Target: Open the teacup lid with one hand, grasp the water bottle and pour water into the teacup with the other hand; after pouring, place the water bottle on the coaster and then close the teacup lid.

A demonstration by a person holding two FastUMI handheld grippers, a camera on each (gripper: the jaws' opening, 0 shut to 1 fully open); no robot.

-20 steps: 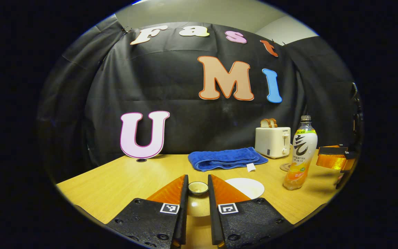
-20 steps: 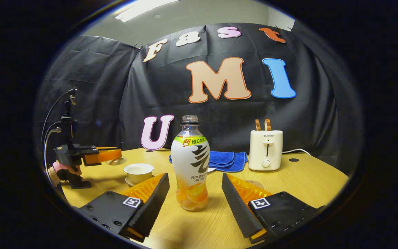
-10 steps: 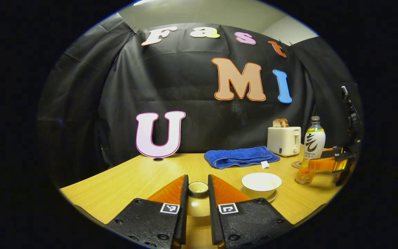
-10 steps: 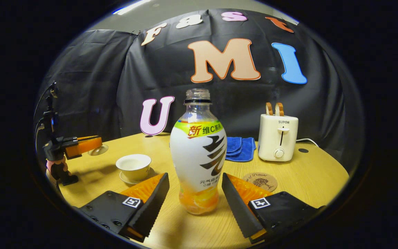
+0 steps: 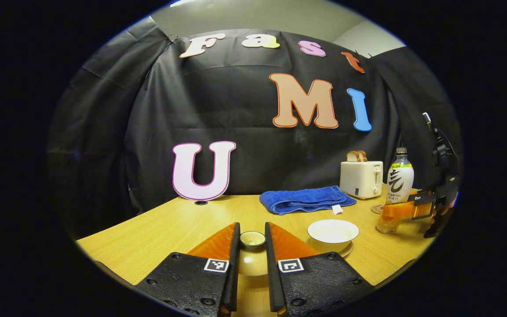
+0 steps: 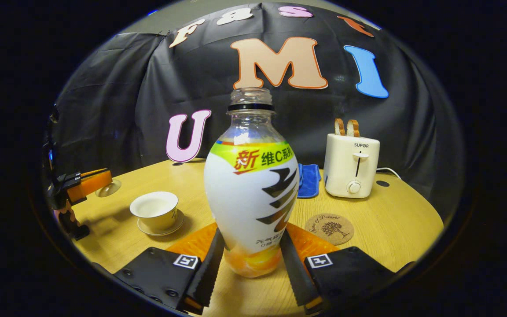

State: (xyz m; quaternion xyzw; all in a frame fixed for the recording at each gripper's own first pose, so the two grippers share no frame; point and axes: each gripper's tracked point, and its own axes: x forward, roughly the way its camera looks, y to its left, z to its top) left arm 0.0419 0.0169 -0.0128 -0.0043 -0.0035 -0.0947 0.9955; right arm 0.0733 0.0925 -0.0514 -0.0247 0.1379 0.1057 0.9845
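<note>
Right hand-held gripper [image 6: 252, 237]: closed on the water bottle [image 6: 251, 185], one finger pressed to each side low on the body, just above the orange liquid. Bottle upright, neck uncapped, base on or barely off the table [image 6: 390, 220] (cannot tell which). Left hand-held gripper [image 5: 251, 229]: clamped on the teacup lid [image 5: 251, 259], holding it above the table, left of the open teacup [image 5: 332, 231] in the left gripper view. In the right gripper view, teacup on its saucer [image 6: 159, 230] to the left of the bottle, coaster [image 6: 329, 229] just to its right, nearer than the toaster [image 6: 351, 169].

Likely troubles from here:
- Grips low on a smooth, rounded wall, so may let the bottle swing or slide between the fingers once tipped.
- Squeezing harder to stop that could dent the thin plastic and push liquid up the neck.
- With no cap on, tilting before the mouth is over the cup spills onto the table.
- Tipping fast over so small a rim risks overshooting it.
- Bumping the cup with the neck could shift it on the loose saucer.
- Slackening the left grip while attending to the pour drops the lid.
</note>
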